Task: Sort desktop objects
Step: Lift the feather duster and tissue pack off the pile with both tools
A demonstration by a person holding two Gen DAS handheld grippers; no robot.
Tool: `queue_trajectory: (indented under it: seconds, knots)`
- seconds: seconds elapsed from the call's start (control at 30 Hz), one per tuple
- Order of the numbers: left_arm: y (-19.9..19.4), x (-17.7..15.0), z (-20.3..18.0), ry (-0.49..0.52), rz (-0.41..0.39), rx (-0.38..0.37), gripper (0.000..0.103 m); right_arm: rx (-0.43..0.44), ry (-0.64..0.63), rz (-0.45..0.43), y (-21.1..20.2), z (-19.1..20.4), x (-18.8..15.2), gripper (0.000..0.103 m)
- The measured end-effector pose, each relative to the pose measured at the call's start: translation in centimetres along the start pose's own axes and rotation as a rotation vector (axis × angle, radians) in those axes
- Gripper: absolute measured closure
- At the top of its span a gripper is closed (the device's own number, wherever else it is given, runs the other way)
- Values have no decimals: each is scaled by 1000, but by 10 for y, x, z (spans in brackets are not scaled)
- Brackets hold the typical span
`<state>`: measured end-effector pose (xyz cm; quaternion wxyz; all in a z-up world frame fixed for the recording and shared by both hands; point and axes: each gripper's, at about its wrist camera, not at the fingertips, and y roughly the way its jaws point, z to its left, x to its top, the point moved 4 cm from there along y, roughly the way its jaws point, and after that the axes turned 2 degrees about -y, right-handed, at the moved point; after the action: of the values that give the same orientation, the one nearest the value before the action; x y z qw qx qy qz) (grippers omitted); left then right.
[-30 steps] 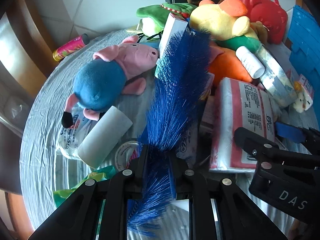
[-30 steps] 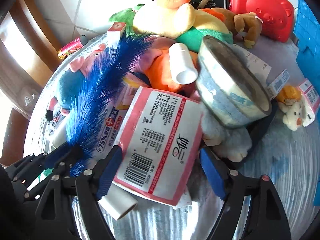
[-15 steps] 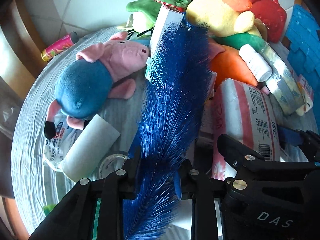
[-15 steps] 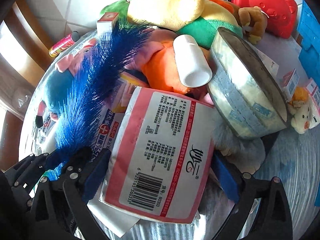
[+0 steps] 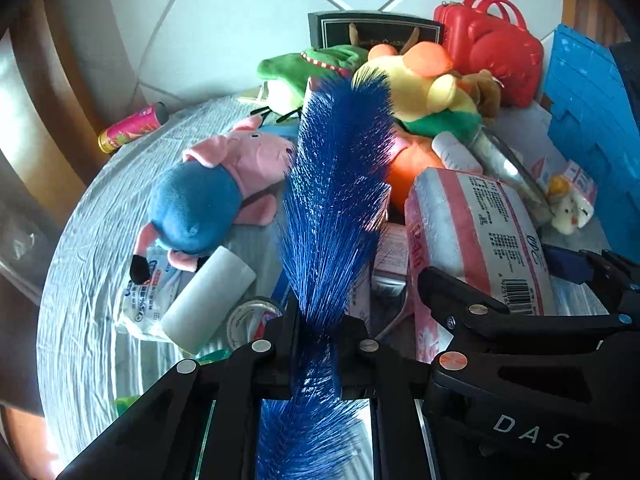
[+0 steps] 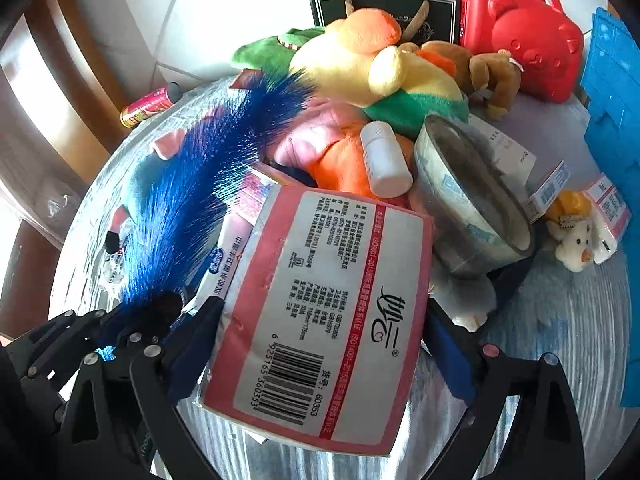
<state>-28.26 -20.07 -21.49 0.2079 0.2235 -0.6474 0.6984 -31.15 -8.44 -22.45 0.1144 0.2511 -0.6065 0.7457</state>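
Note:
My left gripper [image 5: 316,340] is shut on the stem of a long blue bristle brush [image 5: 336,200], which sticks up and away over the pile. In the right wrist view that left gripper [image 6: 132,320] and the brush [image 6: 192,208] sit at the lower left. My right gripper [image 6: 320,336] straddles a pink-and-white tissue pack [image 6: 320,300]. Its jaws are closing, and both blue pads press on the pack's sides. In the left wrist view the pack [image 5: 472,216] tilts up between the right gripper's [image 5: 504,276] fingers.
On a round table with a grey cloth [image 5: 80,300] lie a pig plush [image 5: 208,196], a yellow duck plush [image 6: 372,64], a white bottle [image 6: 384,160] and a big tape roll [image 6: 468,200]. A red bear case [image 6: 528,36] and a blue crate [image 6: 616,120] stand right.
Both grippers have risen a little. The left jaws have tightened on the brush. The right jaws spread wider and slid further along the tissue pack, which now tilts up with them.

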Motion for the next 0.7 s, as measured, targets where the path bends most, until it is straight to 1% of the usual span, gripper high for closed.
queue_trajectory:
  seconds: [0.2,0.43,0.7]
  knots:
    - [-45,5,4,3,-97,0,93,-12,-9,-86,-43,8,3,6]
    - [-91,16,11,-11,-194,11,94,-61,-12,-181,-94,7,9,6]
    - [-130,28,-6,15,-263,-8,94,-106,-9,-276,-149,0,10,6]
